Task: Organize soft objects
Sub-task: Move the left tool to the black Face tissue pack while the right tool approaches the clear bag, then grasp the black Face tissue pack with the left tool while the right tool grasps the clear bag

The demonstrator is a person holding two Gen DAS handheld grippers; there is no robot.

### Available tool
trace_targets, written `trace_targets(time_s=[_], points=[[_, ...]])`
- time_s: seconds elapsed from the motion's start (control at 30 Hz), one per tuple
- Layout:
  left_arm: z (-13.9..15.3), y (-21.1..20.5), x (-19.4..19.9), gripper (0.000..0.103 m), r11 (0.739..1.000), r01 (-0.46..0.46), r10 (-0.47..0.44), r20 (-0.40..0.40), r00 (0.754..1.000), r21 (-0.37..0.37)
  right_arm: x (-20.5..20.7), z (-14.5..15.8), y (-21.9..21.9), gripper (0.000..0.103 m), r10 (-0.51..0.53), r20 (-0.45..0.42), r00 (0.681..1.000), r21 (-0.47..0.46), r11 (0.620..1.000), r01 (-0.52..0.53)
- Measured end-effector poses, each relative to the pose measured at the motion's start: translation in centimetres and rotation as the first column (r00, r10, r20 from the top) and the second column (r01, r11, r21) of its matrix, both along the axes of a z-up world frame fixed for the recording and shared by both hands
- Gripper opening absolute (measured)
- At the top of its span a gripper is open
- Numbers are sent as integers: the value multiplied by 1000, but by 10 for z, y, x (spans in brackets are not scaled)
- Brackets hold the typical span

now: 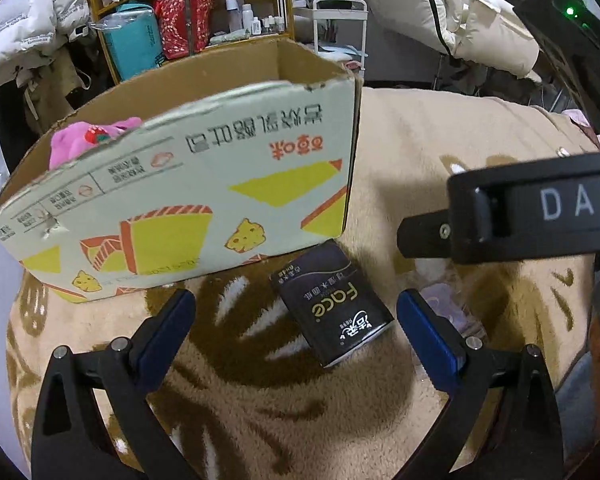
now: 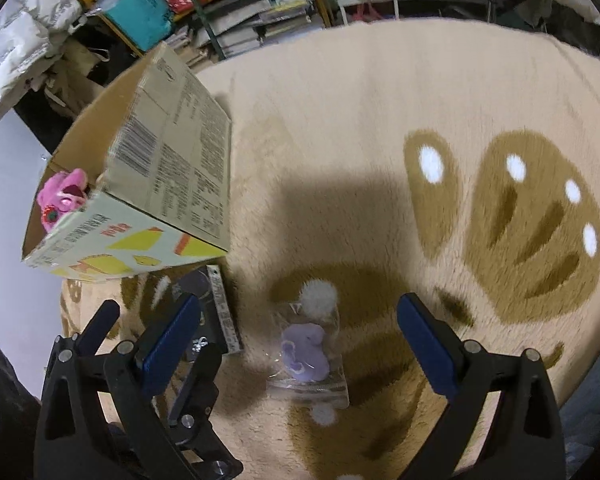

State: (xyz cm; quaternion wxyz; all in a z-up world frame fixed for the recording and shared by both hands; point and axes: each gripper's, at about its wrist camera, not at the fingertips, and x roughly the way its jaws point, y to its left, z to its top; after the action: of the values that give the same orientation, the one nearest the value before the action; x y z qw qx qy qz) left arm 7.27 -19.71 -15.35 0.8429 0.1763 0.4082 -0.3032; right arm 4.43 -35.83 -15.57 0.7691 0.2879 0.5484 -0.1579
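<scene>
A black tissue pack (image 1: pixel 332 304) lies on the beige rug in front of an open cardboard box (image 1: pixel 204 184). My left gripper (image 1: pixel 296 320) is open, its fingers either side of the pack and just above it. A pink plush (image 1: pixel 88 140) sits inside the box and also shows in the right wrist view (image 2: pixel 62 194). My right gripper (image 2: pixel 298 330) is open above a purple soft toy in a clear bag (image 2: pixel 306 354) on the rug. The tissue pack (image 2: pixel 216 316) and the box (image 2: pixel 160 168) lie to its left. My right gripper's body (image 1: pixel 520 220) shows in the left wrist view.
The beige rug with brown patterns (image 2: pixel 420 120) spreads to the right. Shelves with books, boxes and bottles (image 1: pixel 204 20) stand behind the box. Padded jackets (image 1: pixel 440 8) hang at the back. My left gripper's fingers (image 2: pixel 100 324) show at the lower left of the right wrist view.
</scene>
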Motion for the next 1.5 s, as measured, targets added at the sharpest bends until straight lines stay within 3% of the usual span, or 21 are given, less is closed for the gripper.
trace_targets(time_s=[0.4, 0.63, 0.73, 0.87, 1.13, 1.3, 1.5], points=[[-6, -5, 2, 99, 1000, 6, -6, -5, 1000, 3, 4, -16, 0, 103, 1, -45, 999, 33, 999, 0], [-7, -9, 2, 94, 1000, 8, -7, -21, 1000, 3, 7, -21, 2, 89, 21, -69, 997, 24, 1000, -19], [-10, -11, 2, 93, 1000, 6, -6, -22, 1000, 14, 11, -23, 7, 88, 24, -75, 997, 17, 1000, -23], [-19, -10, 4, 80, 999, 3, -1, -52, 999, 35, 11, -28, 9, 80, 26, -91, 996, 25, 999, -24], [-24, -2, 3, 66, 1000, 5, -4, -82, 997, 13, 13, -34, 12, 80, 35, -99, 994, 36, 999, -32], [-26, 8, 0, 50, 1000, 23, -22, -105, 994, 3, 17, -41, 13, 80, 40, -107, 993, 49, 998, -35], [-27, 18, -2, 49, 1000, 15, -15, -114, 993, -4, 24, -41, 23, 75, 55, -120, 991, 9, 998, -54]])
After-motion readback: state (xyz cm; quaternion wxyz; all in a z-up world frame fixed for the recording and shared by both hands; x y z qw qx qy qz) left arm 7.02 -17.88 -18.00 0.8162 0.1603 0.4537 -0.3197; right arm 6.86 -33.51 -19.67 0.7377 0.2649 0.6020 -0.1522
